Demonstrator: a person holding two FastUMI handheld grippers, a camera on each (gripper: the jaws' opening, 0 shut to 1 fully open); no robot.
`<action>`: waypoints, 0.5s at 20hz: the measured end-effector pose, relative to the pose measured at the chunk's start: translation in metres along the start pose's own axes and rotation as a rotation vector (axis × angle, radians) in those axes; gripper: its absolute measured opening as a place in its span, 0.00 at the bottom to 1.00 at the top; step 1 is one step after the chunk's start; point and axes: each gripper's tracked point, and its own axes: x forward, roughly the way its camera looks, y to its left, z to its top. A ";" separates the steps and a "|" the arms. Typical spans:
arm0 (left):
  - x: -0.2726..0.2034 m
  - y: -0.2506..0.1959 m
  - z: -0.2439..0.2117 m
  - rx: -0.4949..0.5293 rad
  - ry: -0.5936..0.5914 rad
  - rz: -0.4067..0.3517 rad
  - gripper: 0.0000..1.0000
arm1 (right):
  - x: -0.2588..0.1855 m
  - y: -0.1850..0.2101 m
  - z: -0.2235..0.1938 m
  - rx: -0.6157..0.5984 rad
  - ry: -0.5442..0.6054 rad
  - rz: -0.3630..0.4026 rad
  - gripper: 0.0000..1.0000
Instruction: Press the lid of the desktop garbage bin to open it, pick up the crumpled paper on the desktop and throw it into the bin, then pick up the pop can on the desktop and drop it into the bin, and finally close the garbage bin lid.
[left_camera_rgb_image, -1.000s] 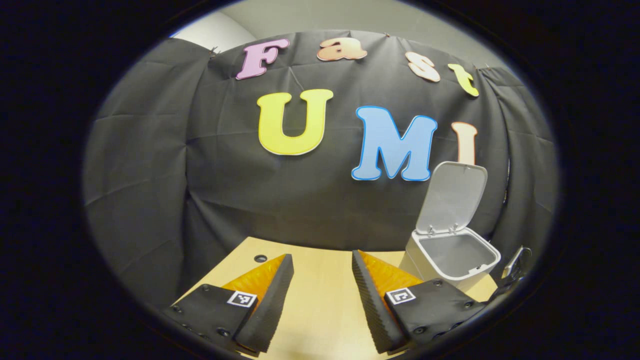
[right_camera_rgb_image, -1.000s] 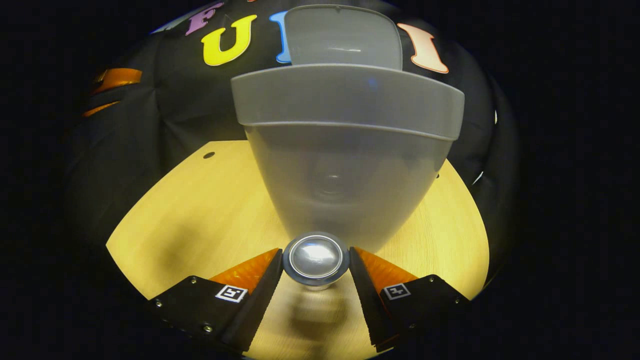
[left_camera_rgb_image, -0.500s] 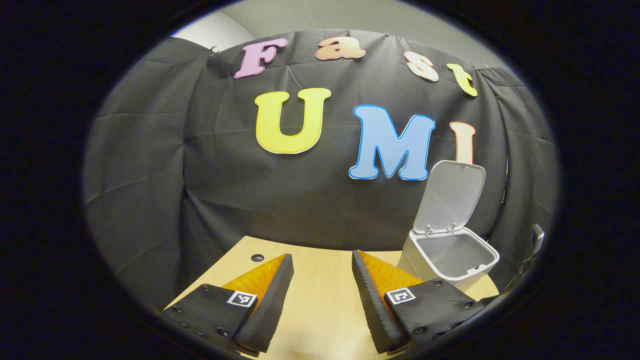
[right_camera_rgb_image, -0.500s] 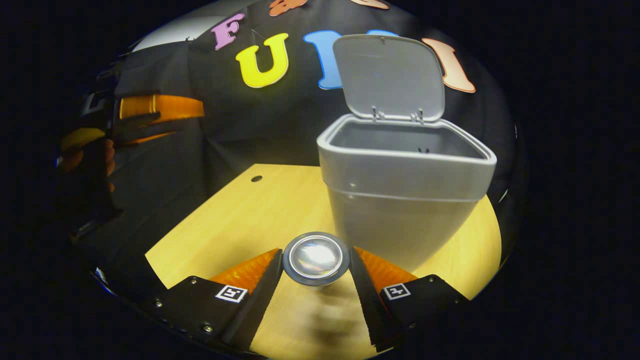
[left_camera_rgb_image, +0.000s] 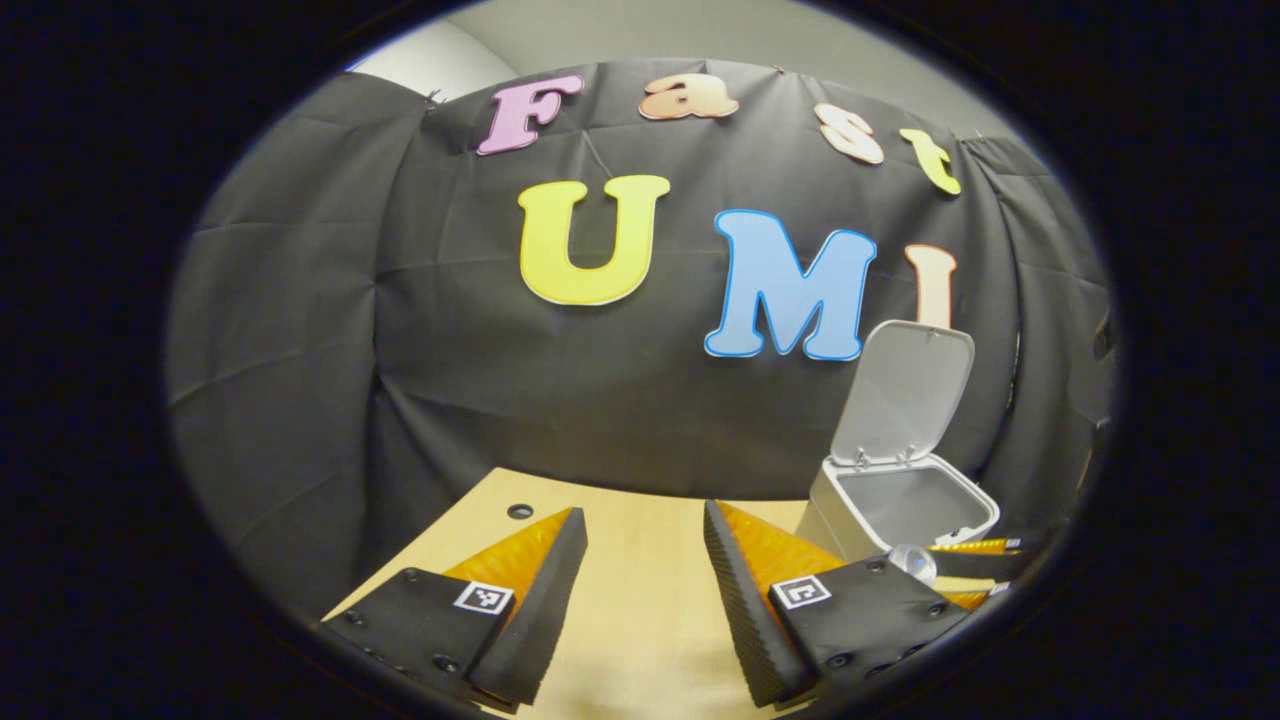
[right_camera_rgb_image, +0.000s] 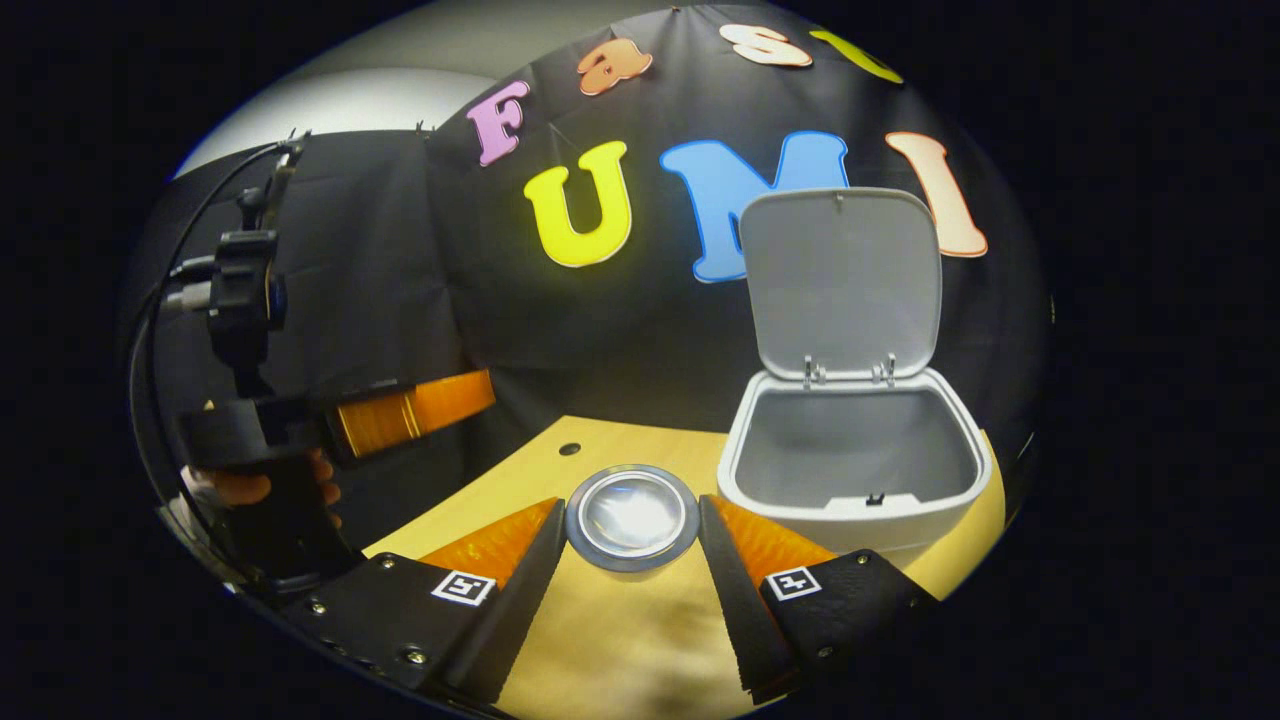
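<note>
Can (right_camera_rgb_image: 631, 517) sits end-on between the fingers of the right gripper (right_camera_rgb_image: 632, 540), both pads pressing its sides, its shiny round end facing the camera and lifted off the wooden surface (right_camera_rgb_image: 610, 640). Just right of it and a little beyond stands the bin (right_camera_rgb_image: 853, 500), its lid (right_camera_rgb_image: 842, 280) swung up and back on two hinges so the mouth is wide open; the near rim lies close beside the right finger, and the grey inner walls are visible while the bottom is hidden. Between the can and the rim there is only a narrow gap. In the left gripper view the left gripper (left_camera_rgb_image: 644, 590) hangs over the surface (left_camera_rgb_image: 640, 610) with its fingers spread apart and nothing between them, a broad bare stretch of wood running ahead to the far edge, where a small round hole (left_camera_rgb_image: 520, 511) sits near the cloth wall. The bin (left_camera_rgb_image: 905, 510) stands toward the right end of that surface, lid (left_camera_rgb_image: 905, 390) raised, and the can (left_camera_rgb_image: 912, 560) shows just in front of its near wall. In the right gripper view the left gripper (right_camera_rgb_image: 400, 420) appears well off to the left, held by a hand (right_camera_rgb_image: 262, 487).
</note>
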 end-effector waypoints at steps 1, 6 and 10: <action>0.000 0.000 0.000 0.000 0.000 0.000 0.79 | -0.001 0.000 0.012 0.000 -0.023 0.001 0.83; -0.001 -0.003 0.000 0.002 -0.001 -0.005 0.78 | -0.011 -0.019 0.064 0.010 -0.145 -0.045 0.83; -0.002 -0.007 0.000 0.008 -0.002 -0.012 0.77 | -0.022 -0.056 0.084 0.034 -0.200 -0.129 0.83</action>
